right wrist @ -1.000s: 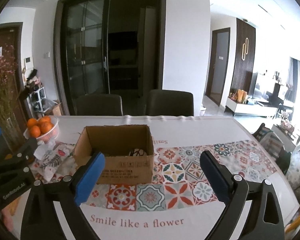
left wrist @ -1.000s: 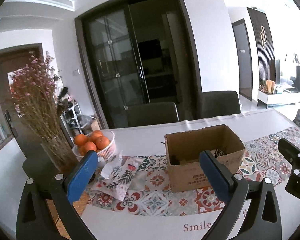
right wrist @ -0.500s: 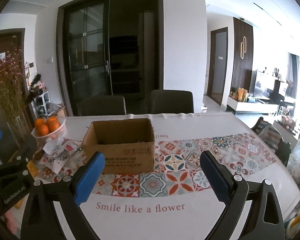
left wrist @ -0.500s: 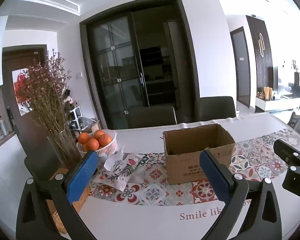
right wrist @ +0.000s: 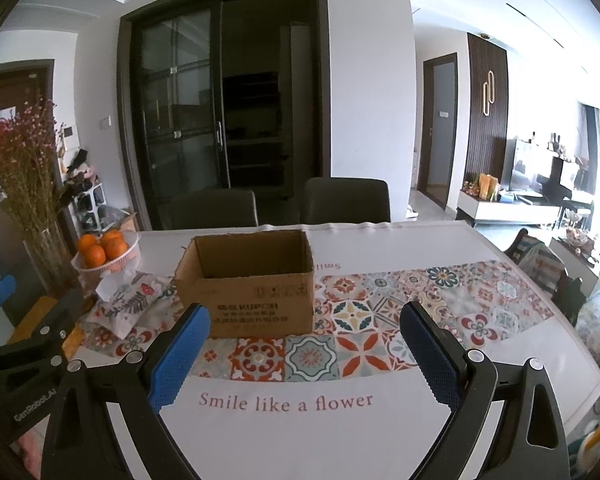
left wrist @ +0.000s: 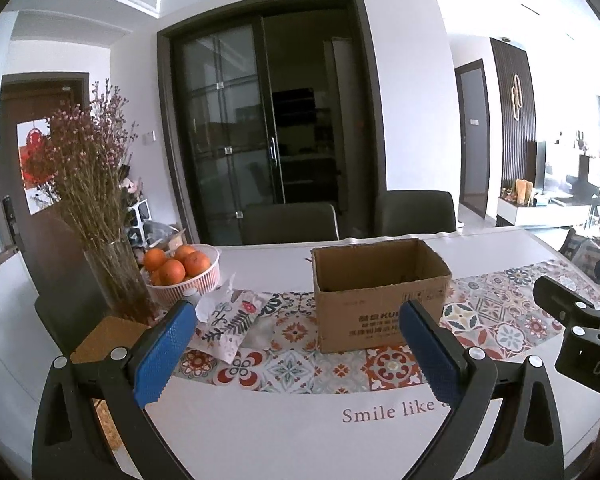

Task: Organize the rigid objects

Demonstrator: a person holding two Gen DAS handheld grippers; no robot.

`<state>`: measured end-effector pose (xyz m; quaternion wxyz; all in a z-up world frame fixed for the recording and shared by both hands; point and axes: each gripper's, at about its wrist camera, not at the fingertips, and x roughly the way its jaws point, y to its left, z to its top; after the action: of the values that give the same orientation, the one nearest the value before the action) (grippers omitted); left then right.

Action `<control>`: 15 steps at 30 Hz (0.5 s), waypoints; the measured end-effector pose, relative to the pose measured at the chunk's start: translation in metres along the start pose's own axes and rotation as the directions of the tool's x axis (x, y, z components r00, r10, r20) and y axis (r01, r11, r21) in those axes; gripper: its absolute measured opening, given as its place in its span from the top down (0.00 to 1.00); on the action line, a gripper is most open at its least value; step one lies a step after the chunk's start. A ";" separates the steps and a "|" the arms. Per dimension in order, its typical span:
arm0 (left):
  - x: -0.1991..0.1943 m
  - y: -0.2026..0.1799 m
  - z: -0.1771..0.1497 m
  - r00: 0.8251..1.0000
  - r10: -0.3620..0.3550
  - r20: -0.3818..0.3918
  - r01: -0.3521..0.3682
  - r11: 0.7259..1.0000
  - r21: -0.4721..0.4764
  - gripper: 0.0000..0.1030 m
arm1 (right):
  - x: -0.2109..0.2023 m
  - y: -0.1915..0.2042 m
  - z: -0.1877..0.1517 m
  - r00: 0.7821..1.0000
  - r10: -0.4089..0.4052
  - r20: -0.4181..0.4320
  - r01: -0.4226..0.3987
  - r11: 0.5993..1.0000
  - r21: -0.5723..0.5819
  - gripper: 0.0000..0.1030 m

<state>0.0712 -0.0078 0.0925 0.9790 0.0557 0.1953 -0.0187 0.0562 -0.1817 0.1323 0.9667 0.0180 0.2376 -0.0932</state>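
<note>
An open brown cardboard box [left wrist: 380, 300] [right wrist: 248, 288] stands on the patterned runner in the middle of the table; its inside is hidden from both views. My left gripper [left wrist: 296, 354] is open and empty, held near the table's front edge, in front and to the left of the box. My right gripper [right wrist: 304, 354] is open and empty too, in front and to the right of the box. In the left wrist view the right gripper's black body shows at the right edge; in the right wrist view the left one shows at the lower left.
A white basket of oranges [left wrist: 184, 272] [right wrist: 108, 252], a glass vase of dried flowers [left wrist: 112, 276] [right wrist: 48, 256] and a floral fabric pouch [left wrist: 228, 320] [right wrist: 128, 304] sit left of the box. Two dark chairs [right wrist: 346, 200] stand behind the table. A white cloth with lettering [right wrist: 286, 402] covers the near side.
Both grippers have pulled back and lowered, so the box looks farther off and its inside has dropped out of sight. Both stay open and empty.
</note>
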 end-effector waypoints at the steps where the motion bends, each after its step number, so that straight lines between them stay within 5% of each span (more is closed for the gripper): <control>1: 0.000 0.000 -0.001 1.000 -0.002 -0.001 0.002 1.000 -0.001 0.00 | 0.000 0.000 -0.001 1.000 0.002 -0.001 -0.002 1.000 0.000 0.06; 15: -0.001 0.000 -0.002 1.000 -0.023 0.002 0.023 1.000 -0.011 0.00 | -0.004 0.004 0.000 1.000 0.001 0.007 -0.001 1.000 -0.009 0.06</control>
<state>0.0695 -0.0074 0.0913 0.9792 0.0480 0.1952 -0.0290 0.0533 -0.1775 0.1343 0.9677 0.0137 0.2346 -0.0917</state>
